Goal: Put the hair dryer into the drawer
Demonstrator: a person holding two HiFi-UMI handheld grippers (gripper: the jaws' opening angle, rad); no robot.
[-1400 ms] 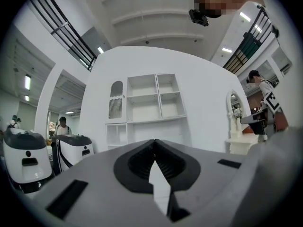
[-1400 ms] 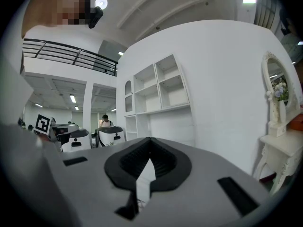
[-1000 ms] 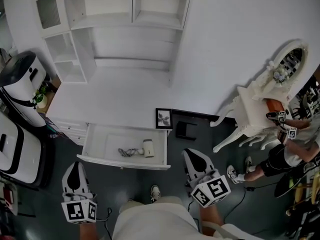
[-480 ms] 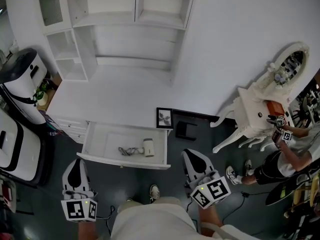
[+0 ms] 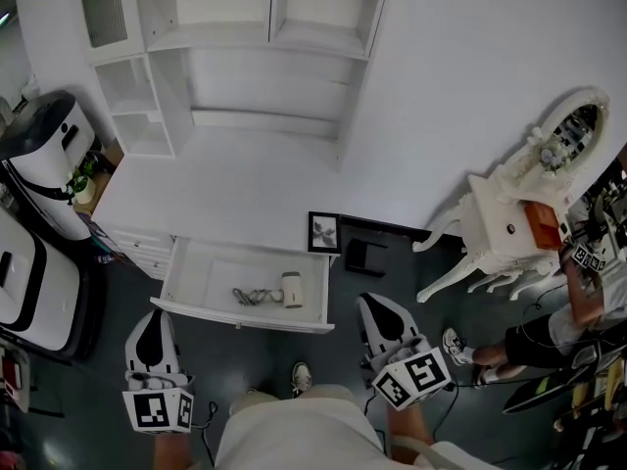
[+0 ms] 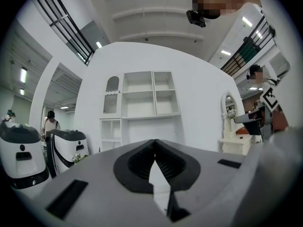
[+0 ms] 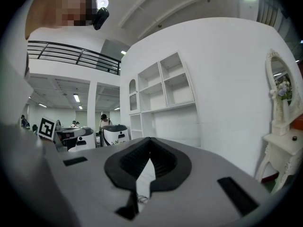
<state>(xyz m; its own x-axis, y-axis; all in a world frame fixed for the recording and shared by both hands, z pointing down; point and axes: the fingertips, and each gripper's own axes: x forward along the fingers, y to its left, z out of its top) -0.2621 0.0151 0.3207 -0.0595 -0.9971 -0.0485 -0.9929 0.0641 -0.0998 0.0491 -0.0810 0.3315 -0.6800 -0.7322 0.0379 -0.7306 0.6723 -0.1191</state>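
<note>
The white hair dryer [image 5: 291,290] lies in the open white drawer [image 5: 240,316], its coiled cord [image 5: 251,296] to its left. Both grippers hang in front of the drawer, apart from it, close to my body. In the head view my left gripper [image 5: 150,317] is below the drawer's left corner, and my right gripper [image 5: 378,302] is to the right of the drawer. The left gripper [image 6: 154,141] is shut with nothing held. The right gripper [image 7: 149,139] also has its jaws together and empty. Both point level toward the white shelf wall.
The drawer belongs to a white desk [image 5: 225,194] with shelves [image 5: 265,27] above. A small picture frame [image 5: 323,232] stands on the desk's front right corner. White machines [image 5: 44,164] stand at the left. A white dressing table [image 5: 509,225] and another person [image 5: 573,316] are at the right.
The person at the right has moved away from the dressing table toward the right edge. Both grippers and the hair dryer have stayed put.
</note>
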